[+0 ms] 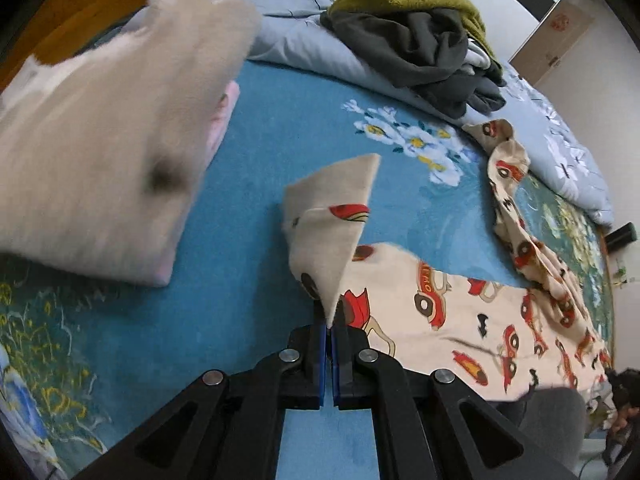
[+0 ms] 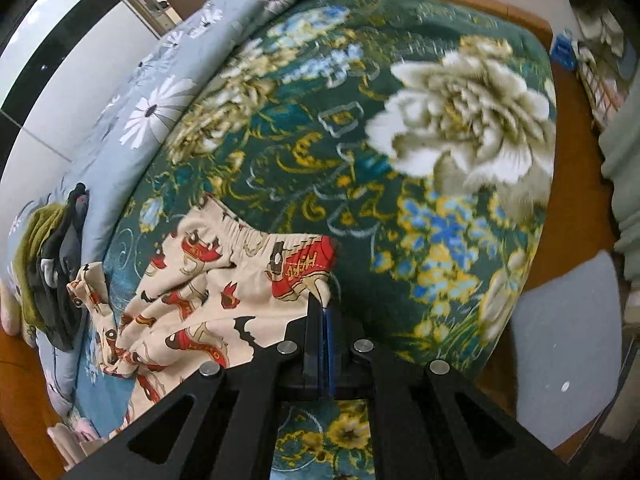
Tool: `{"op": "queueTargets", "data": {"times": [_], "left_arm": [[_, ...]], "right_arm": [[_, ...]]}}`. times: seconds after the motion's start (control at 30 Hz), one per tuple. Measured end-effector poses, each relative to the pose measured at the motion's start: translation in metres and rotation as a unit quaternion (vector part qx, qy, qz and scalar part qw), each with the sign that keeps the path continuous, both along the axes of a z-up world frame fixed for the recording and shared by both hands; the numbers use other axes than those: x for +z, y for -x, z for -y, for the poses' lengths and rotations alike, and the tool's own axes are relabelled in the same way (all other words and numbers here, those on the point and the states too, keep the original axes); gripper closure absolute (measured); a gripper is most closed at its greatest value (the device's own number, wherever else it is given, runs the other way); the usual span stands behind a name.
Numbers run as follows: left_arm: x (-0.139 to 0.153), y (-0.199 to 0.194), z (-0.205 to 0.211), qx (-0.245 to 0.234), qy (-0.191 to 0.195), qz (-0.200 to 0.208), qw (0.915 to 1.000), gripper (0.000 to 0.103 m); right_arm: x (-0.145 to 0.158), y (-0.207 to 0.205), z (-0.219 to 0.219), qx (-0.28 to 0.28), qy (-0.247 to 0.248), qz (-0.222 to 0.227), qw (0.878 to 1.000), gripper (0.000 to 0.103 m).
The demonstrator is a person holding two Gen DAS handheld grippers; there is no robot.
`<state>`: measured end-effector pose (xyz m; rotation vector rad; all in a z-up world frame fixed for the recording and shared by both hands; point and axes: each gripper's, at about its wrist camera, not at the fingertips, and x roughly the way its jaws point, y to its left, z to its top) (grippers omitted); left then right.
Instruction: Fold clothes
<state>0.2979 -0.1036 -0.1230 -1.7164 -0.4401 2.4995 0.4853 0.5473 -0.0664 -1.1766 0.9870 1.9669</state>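
Observation:
Cream pyjama trousers with a red car print point(image 1: 460, 312) lie spread on the blue flowered bed cover point(image 1: 248, 184). My left gripper point(image 1: 329, 326) is shut on one end of them, and a corner of cloth folds up above its blue pads. In the right wrist view the same trousers point(image 2: 192, 304) bunch to the left, with the gathered waistband at the top. My right gripper point(image 2: 320, 312) is shut on their right-hand corner, just over the dark green flowered part of the cover point(image 2: 360, 184).
A folded beige fleece garment point(image 1: 108, 160) lies at the left. A heap of dark grey and olive clothes point(image 1: 420, 36) rests on a grey-blue flowered duvet point(image 1: 304, 0) at the back. The bed's wooden edge point(image 2: 576, 184) and a grey cushion point(image 2: 568, 344) are at the right.

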Motion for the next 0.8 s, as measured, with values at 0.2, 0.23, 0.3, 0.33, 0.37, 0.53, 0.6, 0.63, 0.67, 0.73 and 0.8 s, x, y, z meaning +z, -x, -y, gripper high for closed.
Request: {"op": "queueTargets", "data": {"times": [0.2,0.23,0.3,0.33,0.37,0.53,0.6,0.63,0.67,0.73,0.8], "left_arm": [[-0.028,-0.046,0.023,0.006,-0.032,0.027,0.9991,0.101],[-0.035,-0.052,0.032,0.022,-0.056,0.041,0.9974,0.099],[-0.042,-0.06,0.048,0.048,-0.095,0.054,0.9929,0.097],[-0.043,-0.063,0.054,0.058,-0.11,0.054,0.9908,0.096],[-0.04,-0.064,0.058,0.062,-0.114,0.048,0.9904,0.096],[-0.042,-0.061,0.078,0.109,-0.16,0.047,0.9799,0.091],[-0.048,-0.059,0.088,0.144,-0.192,0.054,0.9693,0.091],[-0.051,-0.059,0.091,0.153,-0.195,0.058,0.9671,0.091],[-0.054,-0.06,0.095,0.161,-0.197,0.063,0.9651,0.092],[-0.056,-0.062,0.093,0.161,-0.164,0.07,0.9707,0.095],[-0.054,-0.065,0.091,0.161,-0.144,0.06,0.9746,0.1]], "right_arm": [[-0.007,-0.007,0.004,0.019,-0.023,0.043,0.999,0.102],[-0.012,-0.009,0.005,0.021,-0.023,0.053,0.998,0.102],[-0.019,-0.013,0.006,0.016,-0.016,0.062,0.998,0.102],[-0.023,-0.016,0.006,0.014,-0.012,0.066,0.998,0.102],[-0.025,-0.017,0.005,0.012,-0.008,0.067,0.998,0.102],[-0.033,-0.017,0.0,0.001,0.006,0.073,0.997,0.102],[-0.034,-0.016,-0.001,-0.001,0.009,0.074,0.997,0.102],[-0.035,-0.016,-0.001,-0.001,0.011,0.075,0.997,0.102],[-0.035,-0.016,-0.001,-0.002,0.012,0.075,0.997,0.102],[-0.036,-0.018,-0.001,-0.001,0.015,0.075,0.997,0.102],[-0.035,-0.019,-0.001,-0.002,0.016,0.073,0.997,0.102]]}}
